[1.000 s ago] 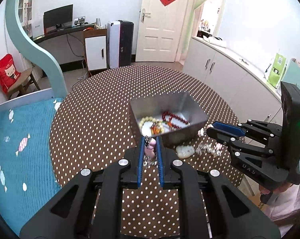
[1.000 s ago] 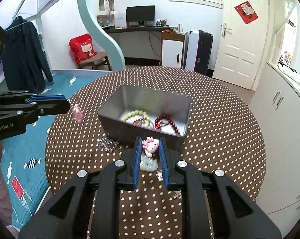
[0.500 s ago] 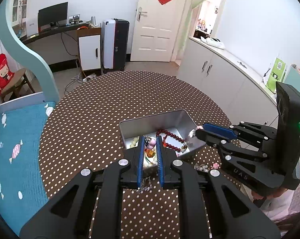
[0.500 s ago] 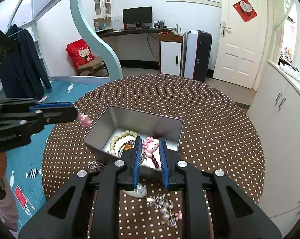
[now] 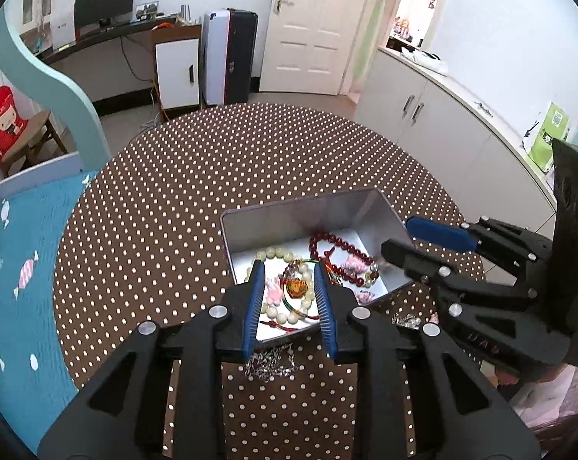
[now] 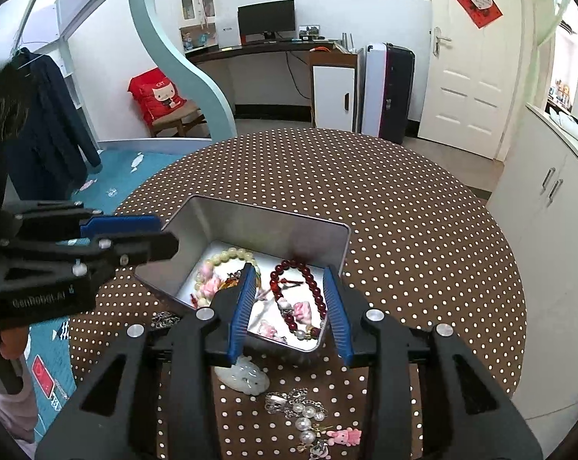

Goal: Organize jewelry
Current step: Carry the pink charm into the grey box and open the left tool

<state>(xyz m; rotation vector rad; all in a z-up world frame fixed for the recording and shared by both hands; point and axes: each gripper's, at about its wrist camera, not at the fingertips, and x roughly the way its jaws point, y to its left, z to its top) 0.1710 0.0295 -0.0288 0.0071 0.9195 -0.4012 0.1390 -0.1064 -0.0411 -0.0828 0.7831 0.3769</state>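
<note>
We have the round polka-dot table [image 6: 423, 230] under us, and on it the open metal tin [image 6: 273, 218] that takes the jewelry. If either of us drops lower, a finger could catch the tin's near wall and push the whole box across the cloth, or tip it, since it looks light.

Our left gripper [image 5: 289, 280] hangs over the tin's near end; its jaws have just been opening and now stand partly apart with nothing between them. Our right gripper [image 6: 290, 287] does the same over the other near corner, jaws parted and empty, having just opened too. The two sit close over one small box, so they could knock together on the way out.

Inside lie the red bead bracelet [image 6: 312, 280], a pale bead bracelet [image 5: 279, 255] and small pink charms [image 5: 273, 291]. Pulling back low could snag a cord and drag a bracelet out.

Still on the table just beside the tin are a white jade pendant [image 6: 244, 379], a pearl brooch cluster [image 6: 302, 414] and a silver chain [image 5: 271, 360]. These small pieces may slip from narrow pads, and the chain could trail over the rim.
</note>
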